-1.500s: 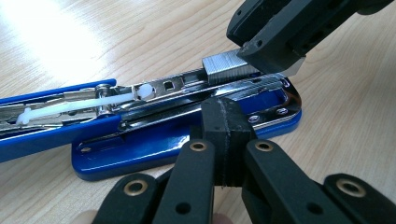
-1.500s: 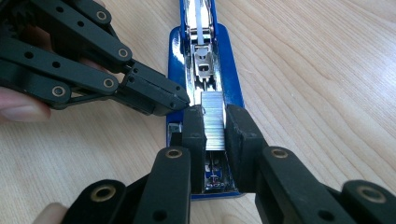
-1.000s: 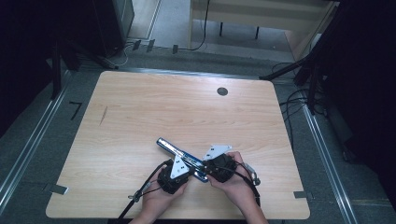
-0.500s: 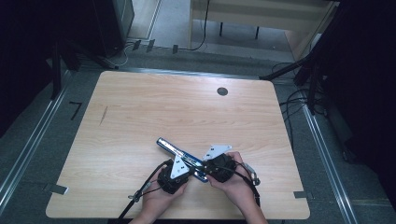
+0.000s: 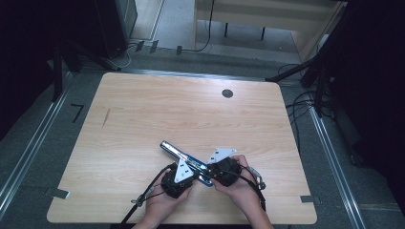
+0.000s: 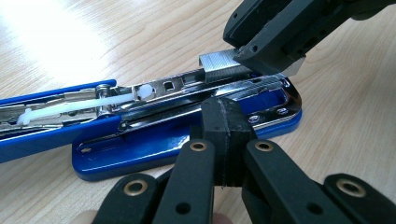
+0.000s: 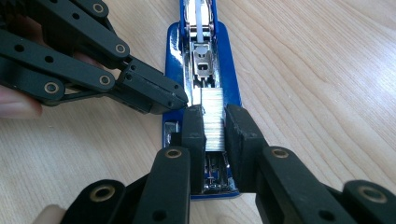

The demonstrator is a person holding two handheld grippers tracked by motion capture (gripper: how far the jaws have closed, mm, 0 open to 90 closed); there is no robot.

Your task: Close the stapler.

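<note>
The staple strip (image 7: 213,119) sits over the open blue stapler (image 7: 204,51) magazine near the table's (image 5: 143,109) front edge, clamped in my right gripper (image 7: 214,122). My left gripper (image 6: 223,125), closed empty, braces the base. Lower squarely, then release.

Both hands come in from the near edge of the counter (image 5: 143,105), each gripping a hand-held gripper. The left hand-held gripper (image 6: 223,122) has its jaws pressed together. The right hand-held gripper (image 7: 215,128), just beside it, is clamped on a strip of staples (image 7: 212,122).
</note>
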